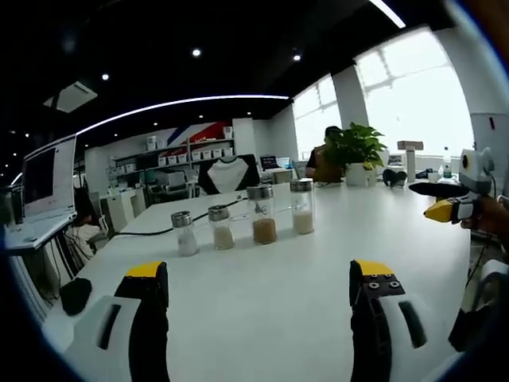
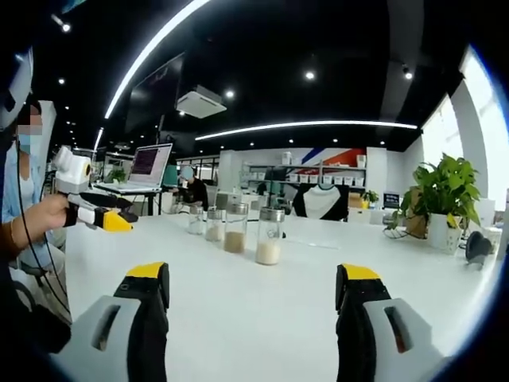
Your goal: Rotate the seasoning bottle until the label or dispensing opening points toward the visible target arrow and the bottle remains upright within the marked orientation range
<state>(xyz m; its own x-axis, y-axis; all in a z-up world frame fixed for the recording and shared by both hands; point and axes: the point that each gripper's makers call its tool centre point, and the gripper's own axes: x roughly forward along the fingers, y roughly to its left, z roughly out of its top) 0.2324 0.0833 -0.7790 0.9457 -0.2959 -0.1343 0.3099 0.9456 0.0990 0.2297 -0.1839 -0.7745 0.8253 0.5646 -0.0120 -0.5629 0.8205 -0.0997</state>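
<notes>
Four glass seasoning bottles with metal caps stand upright in a row on the white table (image 1: 262, 318). From left in the left gripper view: a short one with white powder (image 1: 184, 232), a short tan one (image 1: 221, 227), a taller brown one (image 1: 262, 213) and a taller pale one (image 1: 301, 206). My left gripper (image 1: 260, 270) is open, well short of the row. The right gripper (image 1: 425, 200) comes in from the right, held by a hand. In the right gripper view the pale bottle (image 2: 269, 236) is nearest and the brown one (image 2: 235, 228) stands behind it. My right gripper (image 2: 253, 274) is open and empty. The left gripper (image 2: 119, 213) is at the left.
A black cable (image 1: 151, 231) runs behind the bottles. A laptop (image 1: 48, 179) and a dark object (image 1: 75, 294) sit at the table's left edge, a potted plant (image 1: 354, 147) at the far end. A person (image 2: 24, 199) stands at the left.
</notes>
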